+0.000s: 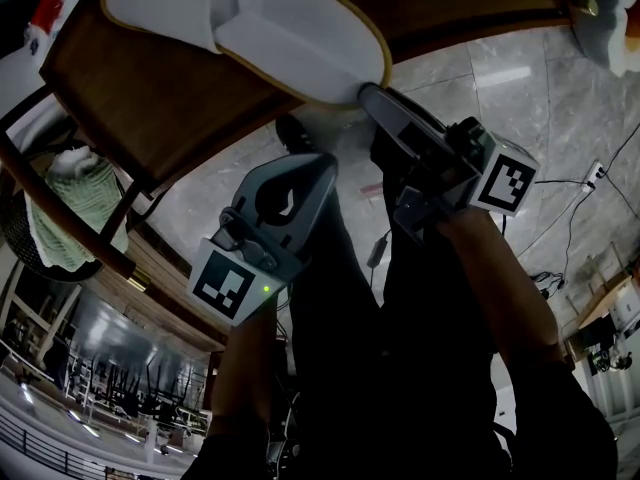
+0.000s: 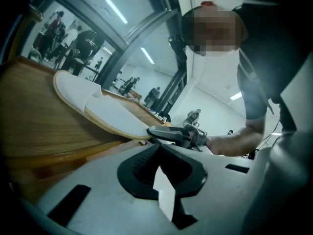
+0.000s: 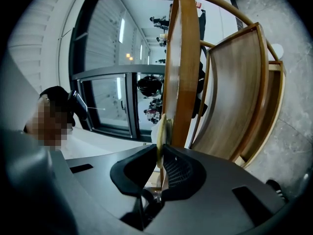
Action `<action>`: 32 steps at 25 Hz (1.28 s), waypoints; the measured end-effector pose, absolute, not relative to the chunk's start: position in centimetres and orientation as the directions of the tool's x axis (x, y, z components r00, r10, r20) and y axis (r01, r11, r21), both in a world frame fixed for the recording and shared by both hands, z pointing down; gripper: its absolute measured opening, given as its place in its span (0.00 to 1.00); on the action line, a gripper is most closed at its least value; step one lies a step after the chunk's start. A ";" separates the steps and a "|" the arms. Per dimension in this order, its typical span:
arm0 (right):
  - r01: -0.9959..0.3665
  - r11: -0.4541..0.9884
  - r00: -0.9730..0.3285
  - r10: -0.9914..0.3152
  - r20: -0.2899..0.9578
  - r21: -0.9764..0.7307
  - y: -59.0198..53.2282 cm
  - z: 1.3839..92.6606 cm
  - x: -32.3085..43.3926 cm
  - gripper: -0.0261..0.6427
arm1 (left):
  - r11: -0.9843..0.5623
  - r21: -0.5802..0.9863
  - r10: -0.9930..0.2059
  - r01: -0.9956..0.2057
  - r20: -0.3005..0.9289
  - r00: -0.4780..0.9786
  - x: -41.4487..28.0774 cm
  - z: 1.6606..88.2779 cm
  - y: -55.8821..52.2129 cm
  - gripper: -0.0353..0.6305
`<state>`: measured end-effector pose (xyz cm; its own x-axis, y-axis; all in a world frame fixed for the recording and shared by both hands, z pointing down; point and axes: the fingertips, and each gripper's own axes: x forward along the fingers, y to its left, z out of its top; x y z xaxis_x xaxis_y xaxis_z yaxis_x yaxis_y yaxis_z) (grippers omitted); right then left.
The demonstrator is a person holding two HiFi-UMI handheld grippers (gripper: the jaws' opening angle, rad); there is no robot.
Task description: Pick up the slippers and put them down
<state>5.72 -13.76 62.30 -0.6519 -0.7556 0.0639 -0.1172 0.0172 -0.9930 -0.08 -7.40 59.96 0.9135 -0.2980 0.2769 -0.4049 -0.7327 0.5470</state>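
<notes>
Right gripper (image 1: pixel 367 94) fingers clench slipper (image 1: pixel 300 40) on chair (image 1: pixel 150 98); left gripper (image 1: pixel 324 161) fingers closed, empty.

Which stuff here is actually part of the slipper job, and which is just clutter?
Job: white slipper; right gripper, shut on its edge; wooden chair it lies on.
Clutter: green cloth; floor cables; left gripper, empty.
</notes>
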 end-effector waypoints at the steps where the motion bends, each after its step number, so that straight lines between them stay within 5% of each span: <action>1: -0.108 0.019 -0.651 -0.757 0.056 -0.994 -13.8 62.2 5.7 0.12 | -0.732 0.548 -0.297 -0.405 0.278 0.913 -0.1 60.1 -7.3 0.07; 15: -0.016 0.093 -0.628 -0.776 -0.062 -0.996 -14.5 58.6 6.1 0.10 | -0.744 0.521 -0.325 -0.419 0.266 0.908 -0.9 58.2 -7.6 0.07; 24: 0.053 0.282 -0.591 -0.765 -0.257 -0.958 -16.0 49.2 6.9 0.10 | -0.766 0.465 -0.378 -0.445 0.235 0.895 -2.0 53.4 -9.5 0.07; 32: -0.010 0.530 -0.587 -0.690 -0.424 -0.848 -15.8 34.7 7.6 0.10 | -0.849 0.317 -0.410 -0.423 0.110 0.905 -2.1 40.8 -13.4 0.07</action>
